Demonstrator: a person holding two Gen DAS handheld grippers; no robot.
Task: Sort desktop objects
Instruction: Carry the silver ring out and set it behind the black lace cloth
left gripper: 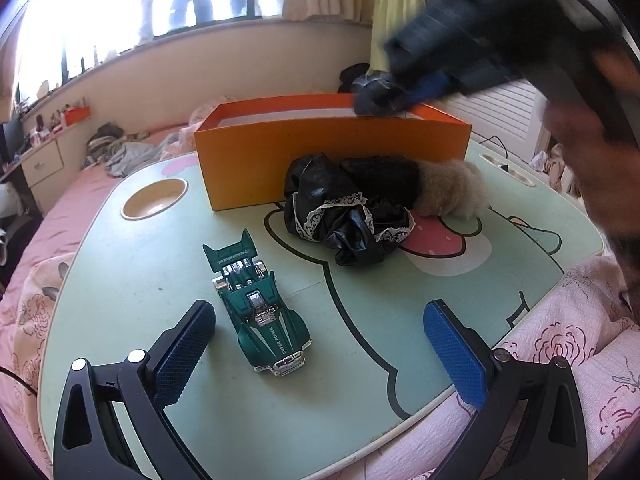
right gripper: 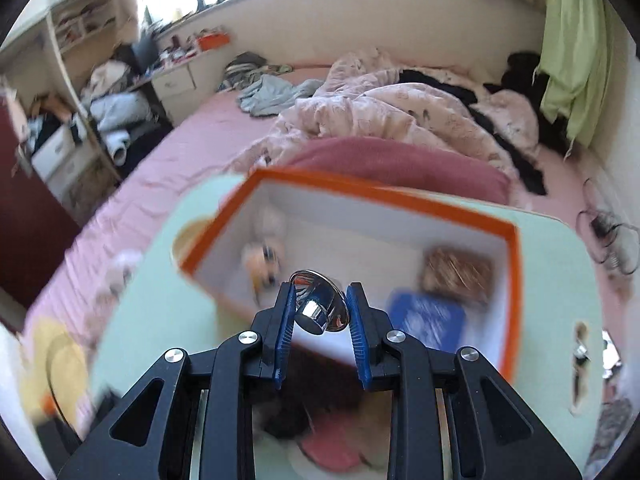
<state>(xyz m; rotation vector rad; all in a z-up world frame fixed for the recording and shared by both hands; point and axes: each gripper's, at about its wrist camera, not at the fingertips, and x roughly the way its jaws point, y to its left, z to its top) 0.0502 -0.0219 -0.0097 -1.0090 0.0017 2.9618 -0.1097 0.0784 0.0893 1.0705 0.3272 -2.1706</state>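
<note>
Chrome plug (right gripper: 319,307) clamped, right view only.

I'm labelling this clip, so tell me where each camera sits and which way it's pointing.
Left wrist: low over the green table, facing the toy car and orange box; its open left gripper shows, and the blurred right gripper.
Right wrist: above the box, looking down in; right gripper clamps a shiny metal piece.
Shared: box, table.
</note>
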